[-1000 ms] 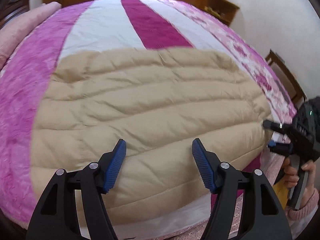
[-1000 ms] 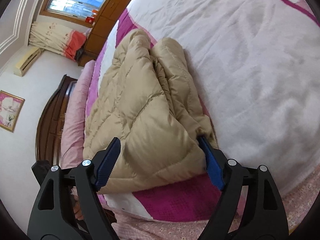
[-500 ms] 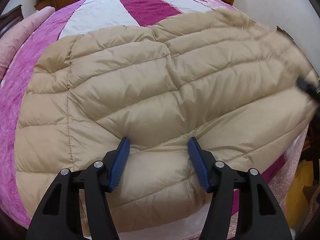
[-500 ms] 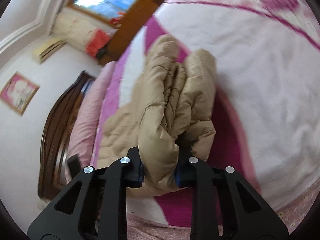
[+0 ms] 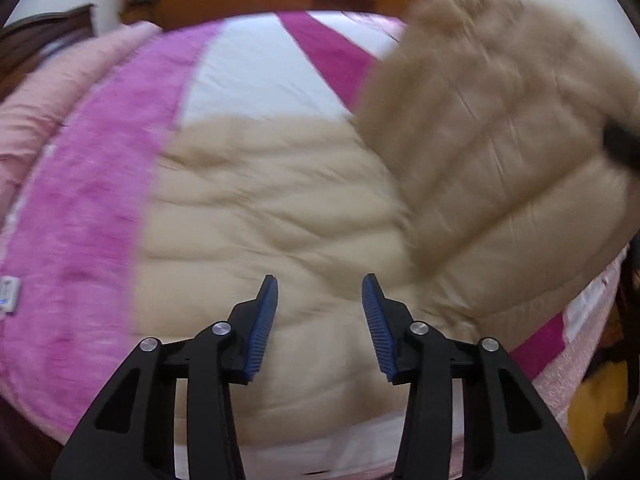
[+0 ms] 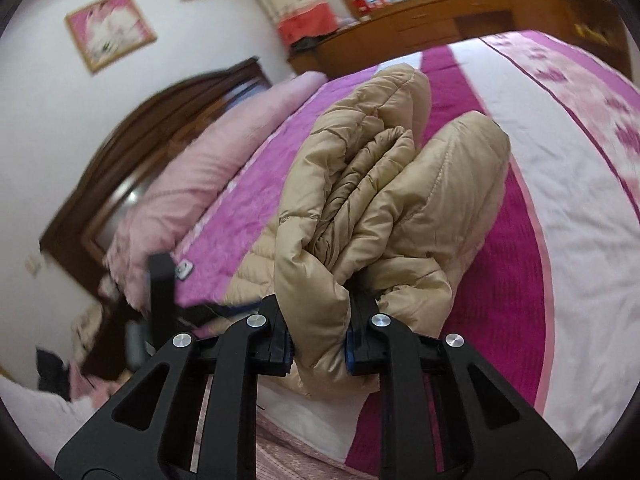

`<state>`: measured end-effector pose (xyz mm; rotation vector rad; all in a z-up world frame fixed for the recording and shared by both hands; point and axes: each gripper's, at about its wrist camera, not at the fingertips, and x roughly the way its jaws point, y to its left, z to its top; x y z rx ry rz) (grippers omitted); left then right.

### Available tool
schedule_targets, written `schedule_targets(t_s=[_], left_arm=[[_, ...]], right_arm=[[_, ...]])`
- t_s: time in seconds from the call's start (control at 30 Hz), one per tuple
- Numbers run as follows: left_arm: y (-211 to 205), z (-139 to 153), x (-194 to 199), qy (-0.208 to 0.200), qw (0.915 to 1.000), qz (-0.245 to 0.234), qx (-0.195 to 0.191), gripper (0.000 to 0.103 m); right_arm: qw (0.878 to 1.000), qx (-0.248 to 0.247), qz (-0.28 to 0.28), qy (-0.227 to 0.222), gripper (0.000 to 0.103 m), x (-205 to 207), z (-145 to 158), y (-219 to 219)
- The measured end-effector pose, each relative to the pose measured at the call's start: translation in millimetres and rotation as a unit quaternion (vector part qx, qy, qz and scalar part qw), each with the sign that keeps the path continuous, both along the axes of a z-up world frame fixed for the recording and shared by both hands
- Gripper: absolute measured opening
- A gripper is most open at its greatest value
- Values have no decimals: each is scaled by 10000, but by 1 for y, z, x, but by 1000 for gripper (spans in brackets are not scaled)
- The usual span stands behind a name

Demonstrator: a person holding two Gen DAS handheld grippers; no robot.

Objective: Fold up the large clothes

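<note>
A large beige quilted down jacket (image 5: pixel 272 208) lies on the bed. Its right side is lifted into the air and folding over toward the left (image 5: pixel 500 120). My left gripper (image 5: pixel 319 300) is open and empty just above the jacket's near part. My right gripper (image 6: pixel 318 344) is shut on a bunched edge of the jacket (image 6: pixel 360 216) and holds it raised above the bed. The right gripper shows as a dark blur at the right edge of the left wrist view (image 5: pixel 620 144). The left gripper shows in the right wrist view (image 6: pixel 162 292).
The bed cover (image 5: pixel 80 208) has pink, white and magenta stripes. A pink pillow (image 6: pixel 208 160) lies by the dark wooden headboard (image 6: pixel 120 160). A wooden cabinet (image 6: pixel 460 8) stands beyond the bed under a window. Yellow fabric (image 5: pixel 592 408) lies beside the bed.
My right gripper closed on the jacket's edge and lifted it up and over toward the left. My left gripper narrowed slightly and stays open over the jacket.
</note>
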<state>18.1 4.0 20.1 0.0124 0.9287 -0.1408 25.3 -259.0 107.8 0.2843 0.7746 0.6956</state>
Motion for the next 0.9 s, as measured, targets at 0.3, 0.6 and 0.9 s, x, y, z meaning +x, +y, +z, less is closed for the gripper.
schedule_targets(t_s=[0.3, 0.6, 0.9], left_arm=[[102, -7, 21, 299, 9948, 962, -138, 44], [101, -33, 44, 551, 9929, 601, -871, 14], [132, -9, 22, 197, 9949, 843, -516, 18]], right_arm=[[9988, 143, 474, 18, 19, 6, 1, 45], [9922, 43, 1210, 295, 18, 8, -22, 115], [9796, -237, 1814, 837, 23, 21, -73, 182]])
